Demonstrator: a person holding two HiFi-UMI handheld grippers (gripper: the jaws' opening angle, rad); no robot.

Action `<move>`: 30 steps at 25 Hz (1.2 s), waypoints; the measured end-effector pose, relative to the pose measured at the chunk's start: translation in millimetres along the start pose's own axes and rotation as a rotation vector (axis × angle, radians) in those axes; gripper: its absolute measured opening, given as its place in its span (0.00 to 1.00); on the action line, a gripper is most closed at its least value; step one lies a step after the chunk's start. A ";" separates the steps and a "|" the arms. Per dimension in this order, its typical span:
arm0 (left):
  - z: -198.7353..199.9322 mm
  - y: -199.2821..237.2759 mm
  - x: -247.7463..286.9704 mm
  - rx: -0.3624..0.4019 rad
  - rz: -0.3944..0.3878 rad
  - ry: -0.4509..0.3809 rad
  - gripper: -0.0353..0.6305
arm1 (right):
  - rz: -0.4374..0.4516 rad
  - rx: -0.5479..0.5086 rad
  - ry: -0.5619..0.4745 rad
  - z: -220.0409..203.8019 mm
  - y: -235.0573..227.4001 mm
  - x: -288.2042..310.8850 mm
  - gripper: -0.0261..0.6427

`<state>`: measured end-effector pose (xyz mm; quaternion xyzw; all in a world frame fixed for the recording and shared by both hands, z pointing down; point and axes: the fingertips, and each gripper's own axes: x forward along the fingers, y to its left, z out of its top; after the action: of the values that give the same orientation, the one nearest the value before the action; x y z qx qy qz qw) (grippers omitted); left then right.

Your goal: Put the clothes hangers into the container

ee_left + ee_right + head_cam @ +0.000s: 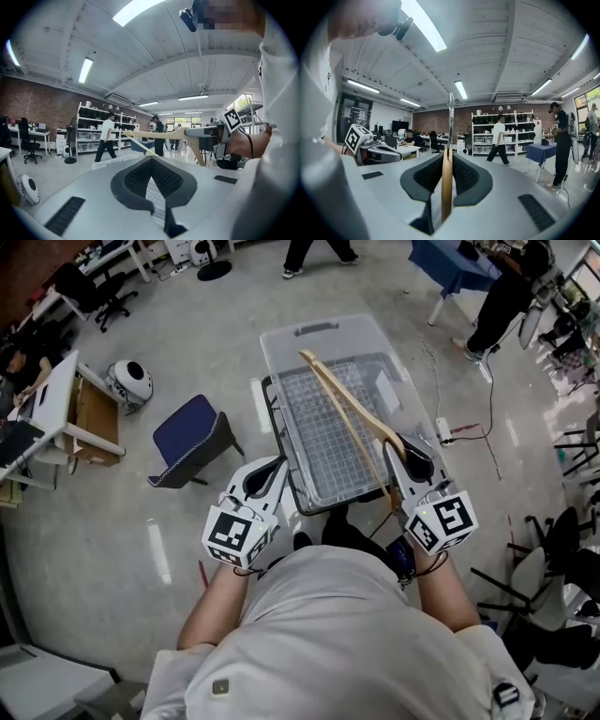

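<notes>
The task looks barely begun: I can make out no hanger lying in the clear plastic container (281, 345), only a wire grid (319, 442) on its floor. The one in hand has yet to go in, and no view shows whether more wait elsewhere. The right gripper (398, 448) is clenched on the pale wooden clothes hanger (349, 413) near its neck, its jaws pinching the flat wood edge-on. From that grip one arm reaches toward 11 o'clock above the container's right half and the other trails toward 6 o'clock, with a thin crossbar joining them. I judge it is held over the container, not resting inside. The left gripper (278, 465), at the container's 7 o'clock corner, has its jaws closed together on nothing
</notes>
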<state>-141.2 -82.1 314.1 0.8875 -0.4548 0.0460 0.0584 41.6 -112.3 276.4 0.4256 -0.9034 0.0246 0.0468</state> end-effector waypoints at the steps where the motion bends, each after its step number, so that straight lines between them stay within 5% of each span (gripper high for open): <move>1: 0.5 3.4 3.2 -0.003 0.007 0.000 0.08 | 0.006 -0.005 0.001 0.1 -2.8 6.1 0.14; 15: -6.5 48.8 74.8 -0.052 0.087 0.044 0.08 | 0.093 0.045 0.067 -23.7 -62.0 102.9 0.14; 30: -55.3 75.7 139.6 -0.132 0.158 0.145 0.08 | 0.177 0.178 0.267 -128.2 -122.5 181.7 0.14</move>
<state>-123.0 -229.9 392.3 0.8374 -0.5199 0.0846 0.1458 29.1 -318.8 423.6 0.3399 -0.9173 0.1648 0.1261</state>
